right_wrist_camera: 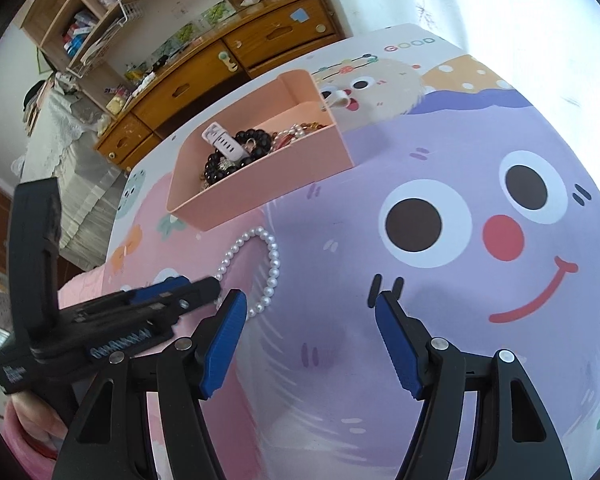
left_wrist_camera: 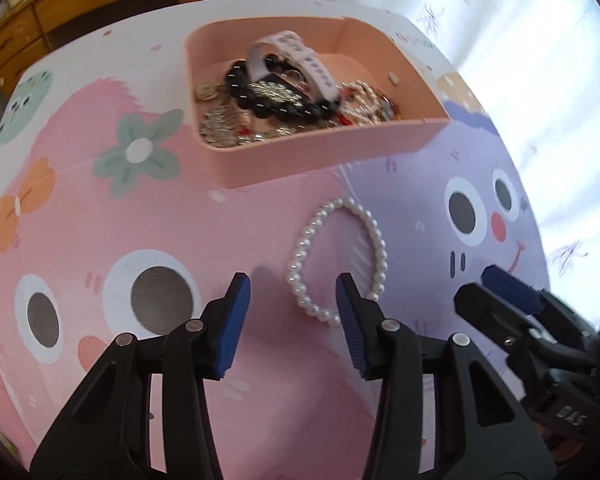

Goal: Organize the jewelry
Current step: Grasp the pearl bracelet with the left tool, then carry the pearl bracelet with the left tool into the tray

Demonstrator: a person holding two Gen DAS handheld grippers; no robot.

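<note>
A white pearl bracelet (left_wrist_camera: pixel 300 248) lies in a loop on the cartoon-printed table cover (left_wrist_camera: pixel 180 220), just in front of a pink tray (left_wrist_camera: pixel 324 148). My left gripper (left_wrist_camera: pixel 292 286) points down over it. Its right finger stands inside the loop and its left finger outside, so one strand lies between the open jaws without the pads pressing on it. My right gripper (right_wrist_camera: pixel 310 300) hovers open over the purple cartoon face, to the right of the pearl bracelet (right_wrist_camera: pixel 274 260), with nothing between its fingers. In the left wrist view the right gripper (left_wrist_camera: pixel 480 286) shows at the right edge.
The pink tray (right_wrist_camera: pixel 260 188) holds a black bead bracelet (left_wrist_camera: pixel 260 100), a white watch strap (left_wrist_camera: pixel 300 52) and silver chains (left_wrist_camera: pixel 224 124). Wooden drawers (right_wrist_camera: pixel 188 88) stand behind the table and a bed (right_wrist_camera: pixel 60 152) lies to the left. A hand in a pink sleeve (right_wrist_camera: pixel 32 420) holds the left gripper (right_wrist_camera: pixel 198 285).
</note>
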